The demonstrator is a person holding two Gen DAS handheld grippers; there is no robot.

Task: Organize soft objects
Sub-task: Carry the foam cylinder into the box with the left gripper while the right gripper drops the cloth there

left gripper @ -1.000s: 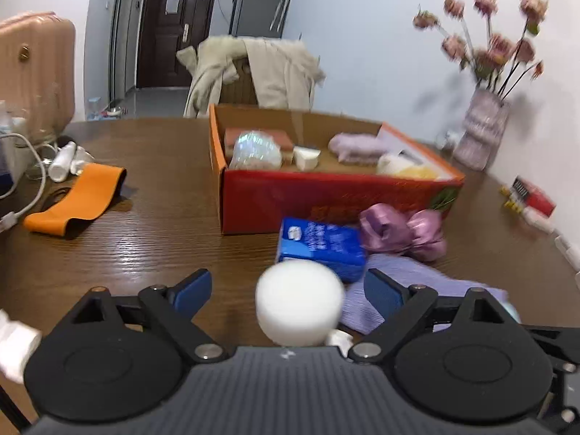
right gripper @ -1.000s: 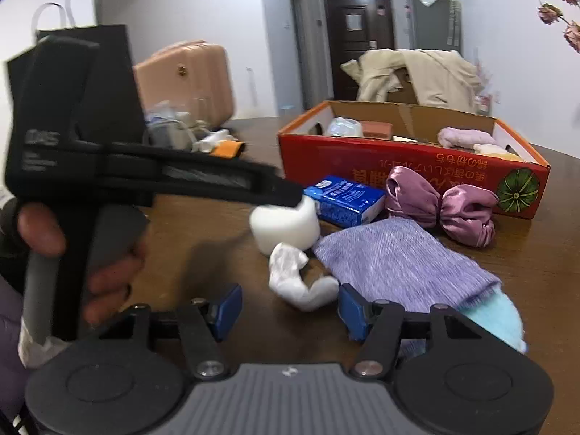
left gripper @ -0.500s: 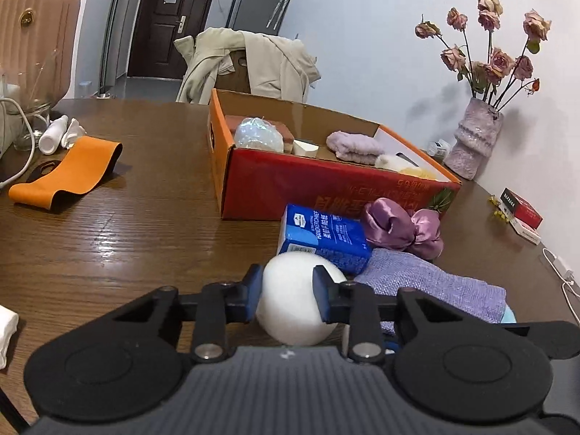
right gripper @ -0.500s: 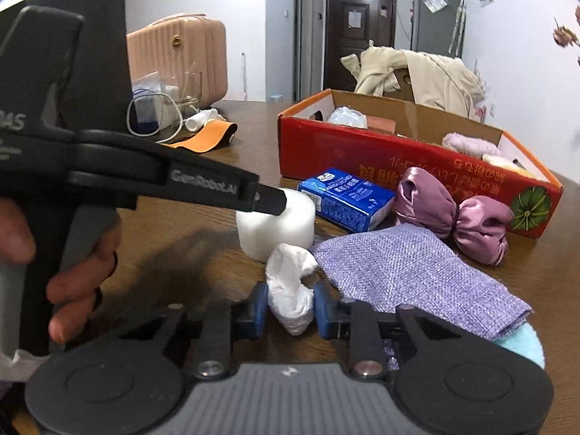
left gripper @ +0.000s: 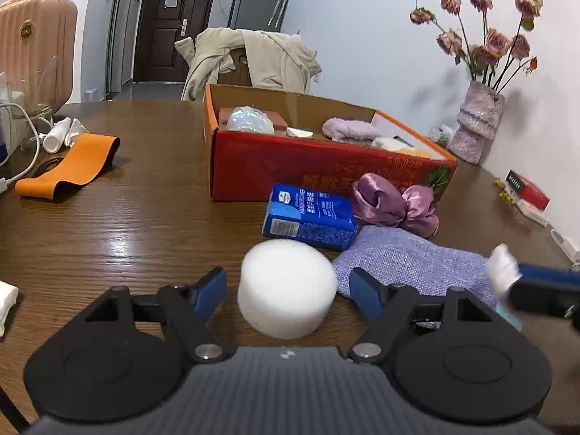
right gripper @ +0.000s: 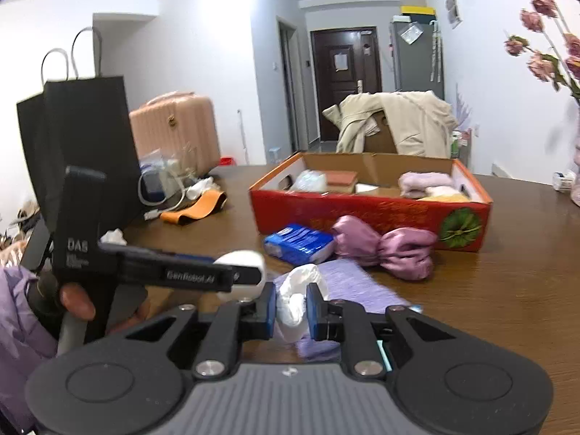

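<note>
Sitting between spread left gripper (left gripper: 288,284) fingers, white foam puck (left gripper: 286,288) ungripped; white cloth (right gripper: 295,302) is pinched by right gripper (right gripper: 289,311); box (right gripper: 369,214) straight ahead.

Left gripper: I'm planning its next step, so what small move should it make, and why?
Probably close on the white sponge. The left gripper has its jaws open on either side of it, not touching, while the right gripper already holds the white cloth.

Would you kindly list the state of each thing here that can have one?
Left tongs: open, either side of the white sponge.
Right tongs: shut on white cloth.
Red box: open, partly filled.
Purple cloth: lying flat on the table.
</note>
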